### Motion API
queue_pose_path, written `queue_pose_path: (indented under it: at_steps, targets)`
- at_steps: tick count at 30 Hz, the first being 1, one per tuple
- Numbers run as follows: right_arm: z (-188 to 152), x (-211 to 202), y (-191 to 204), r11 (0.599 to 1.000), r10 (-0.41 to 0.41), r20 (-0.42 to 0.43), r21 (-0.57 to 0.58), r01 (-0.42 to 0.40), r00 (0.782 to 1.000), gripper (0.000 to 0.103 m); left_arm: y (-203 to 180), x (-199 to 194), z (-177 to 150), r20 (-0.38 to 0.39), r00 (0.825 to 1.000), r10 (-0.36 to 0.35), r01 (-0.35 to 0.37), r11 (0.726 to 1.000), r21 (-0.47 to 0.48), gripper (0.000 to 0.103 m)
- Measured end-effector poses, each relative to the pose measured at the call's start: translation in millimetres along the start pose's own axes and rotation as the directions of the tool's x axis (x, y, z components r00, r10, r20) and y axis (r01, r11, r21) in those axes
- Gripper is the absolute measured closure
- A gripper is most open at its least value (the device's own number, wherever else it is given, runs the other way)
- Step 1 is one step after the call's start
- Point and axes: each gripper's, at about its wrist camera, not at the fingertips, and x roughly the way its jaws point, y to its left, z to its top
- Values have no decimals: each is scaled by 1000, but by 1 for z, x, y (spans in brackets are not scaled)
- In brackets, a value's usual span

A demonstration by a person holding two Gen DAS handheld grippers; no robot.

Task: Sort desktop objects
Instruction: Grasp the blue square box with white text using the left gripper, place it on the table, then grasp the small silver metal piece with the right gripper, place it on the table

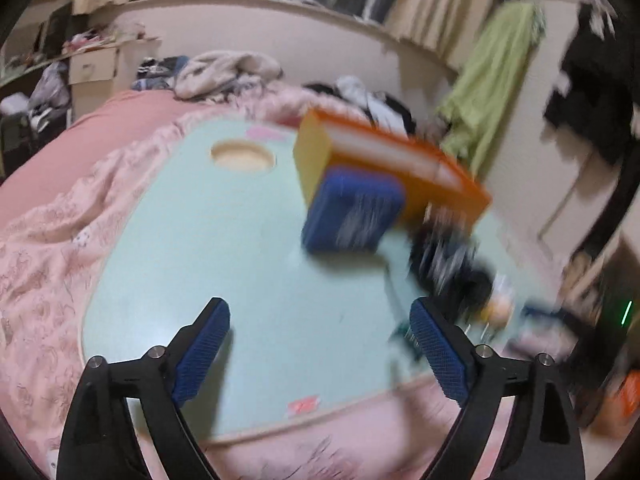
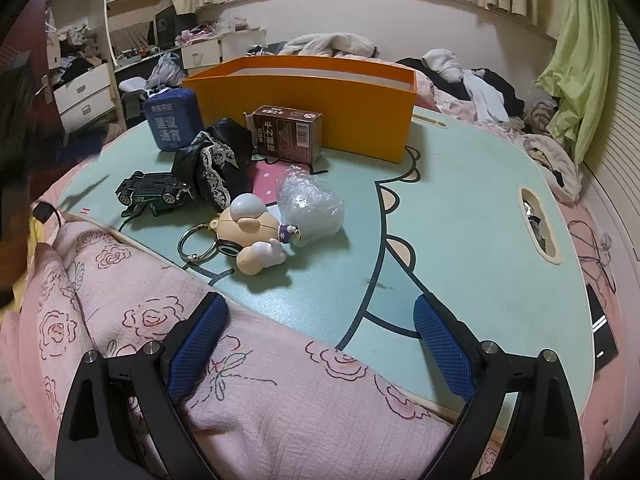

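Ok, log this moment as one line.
left gripper: jaws open, empty | right gripper: jaws open, empty | orange box: on table | toy car: unsorted

orange box (image 2: pixel 320 116), mint tabletop (image 2: pixel 460 220), rose-print pink blanket (image 2: pixel 280 400)

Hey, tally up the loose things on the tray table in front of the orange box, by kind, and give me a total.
Packets and cartons: 2, blue pack, brown carton
Toys: 2, toy car, figure keychain
Fabric: 1, black lace cloth
Plastic wrap: 1, clear bundle
Total: 6
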Motion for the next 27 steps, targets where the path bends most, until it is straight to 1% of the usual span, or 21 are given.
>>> queue_pose_path:
  at_steps: [1,2,3,4,5,6,8,9,10,12,14,16,18,19,22,23,24,25,26,27]
  targets:
    - [1,-1,-1,1000,6,-3,8,-6,1000,8,-5,1,-5,23,999,45,-46,996,73,4]
    - [3,-3,-2,1000,12,3,19,-12,1000,9,-13,10,-7,14,989,147,-148,977,153,1]
    - [8,-8,-4,999,22,26,31,-23,999,11,-18,13,-8,14,979,203,-202,958,202,0]
    - [16,-15,-5,999,30,63,41,-33,998,12,-22,15,-9,31,979,202,-204,953,223,0]
    - [25,-21,-6,998,34,93,51,-39,995,12,-22,17,-8,23,984,178,-178,959,220,0]
    - [38,-28,-6,997,44,116,60,-52,992,12,-24,18,-9,33,983,180,-183,957,224,0]
    - [71,-36,-4,994,76,136,68,-86,988,17,-24,17,-10,55,981,187,-194,956,218,0]
    - [90,-35,-2,993,87,126,68,-96,988,25,-24,17,-10,64,980,190,-200,956,215,0]
    - [112,-31,0,993,96,97,67,-102,991,35,-23,17,-11,69,979,191,-202,956,213,0]
    - [150,-17,3,993,91,37,73,-94,995,46,-21,16,-10,72,979,190,-201,956,213,0]
    - [186,2,-4,992,75,-18,107,-72,997,50,-21,16,-10,74,979,190,-201,956,213,0]
    - [211,26,-13,987,77,-87,149,-63,993,51,-19,14,-12,78,979,188,-200,956,214,0]
    - [224,49,-14,983,85,-156,174,-57,984,51,-21,15,-11,80,979,188,-201,956,213,0]
    - [228,60,-12,984,71,-190,172,-38,979,51,-22,15,-11,80,979,188,-201,956,213,0]
    - [234,90,-4,990,-11,-249,137,47,968,51,-22,15,-11,84,979,187,-201,956,212,0]
    - [234,101,-2,990,-41,-278,116,76,960,51,-24,14,-13,85,979,187,-201,956,212,0]
    - [231,114,-1,990,-65,-316,101,102,947,51,-24,14,-13,87,979,186,-201,956,212,0]
    - [227,123,-3,989,-76,-352,96,117,933,54,-24,13,-14,88,979,186,-201,956,213,0]
    - [225,126,0,987,-117,-345,60,147,931,55,-25,13,-13,90,978,186,-201,956,213,0]
    - [225,129,4,983,-170,-355,8,184,919,61,-25,13,-13,90,979,185,-201,956,212,0]
